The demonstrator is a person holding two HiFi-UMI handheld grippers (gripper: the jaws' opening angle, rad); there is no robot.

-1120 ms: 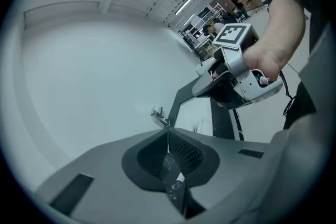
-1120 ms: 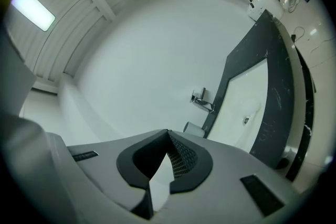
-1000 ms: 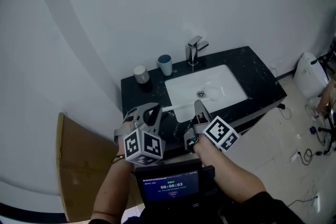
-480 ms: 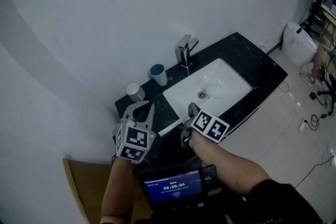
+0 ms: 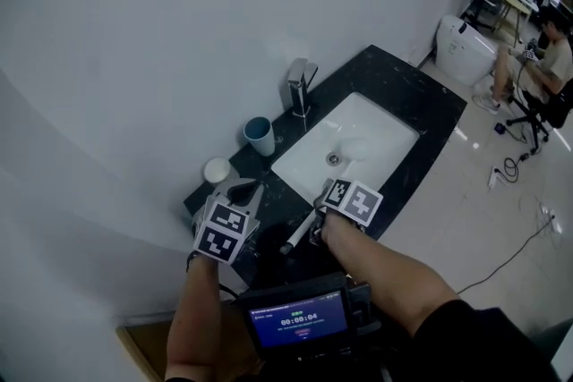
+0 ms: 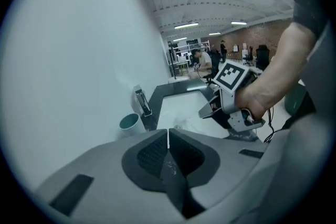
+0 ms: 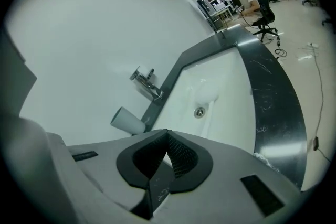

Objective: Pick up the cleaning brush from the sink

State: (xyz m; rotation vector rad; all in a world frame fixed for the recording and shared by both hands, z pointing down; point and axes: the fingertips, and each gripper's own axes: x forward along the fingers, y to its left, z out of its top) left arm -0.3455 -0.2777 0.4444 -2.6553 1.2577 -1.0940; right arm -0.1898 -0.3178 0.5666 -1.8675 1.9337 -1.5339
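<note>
Looking down via the head view first: black stone-look counter [image 5: 421,94] w/ a white rectangular sink [image 5: 385,131] set in it, chrome faucet [image 5: 300,85] at the back rim, blue cup [image 5: 260,136] and white cup [image 5: 218,170] off to the left by the wall. Got the left gripper [image 5: 243,191] over the counter near the white cup, and the right gripper [image 5: 324,192] at the sink's near-left corner. Also a short white rod with a greyish tip [image 5: 300,233] just beside the right gripper, over the dark counter. Maybe a brush handle, maybe not, can't tell from here. Nothing obviously brush-shaped in the basin from this angle tbh.

Left gripper view: jaws pressed together, only a hairline slit between the pads, nothing in them. Pointing across the counter toward the faucet, w/ the right gripper and the hand on it off to the right.

Right gripper view: jaws fully closed too, and empty. Aimed down into the basin, round metal drain [image 7: 199,111] dead ahead, pale streak [image 7: 208,114] just beside it. Prob the cleaning brush, white on white, but could be plain glare.

Progress-wise: basically zero. Brush not touched, not gripped, def not lifted. Left to do imo: open one gripper, get the jaws round the handle, close, lift clear of the sink.
</note>
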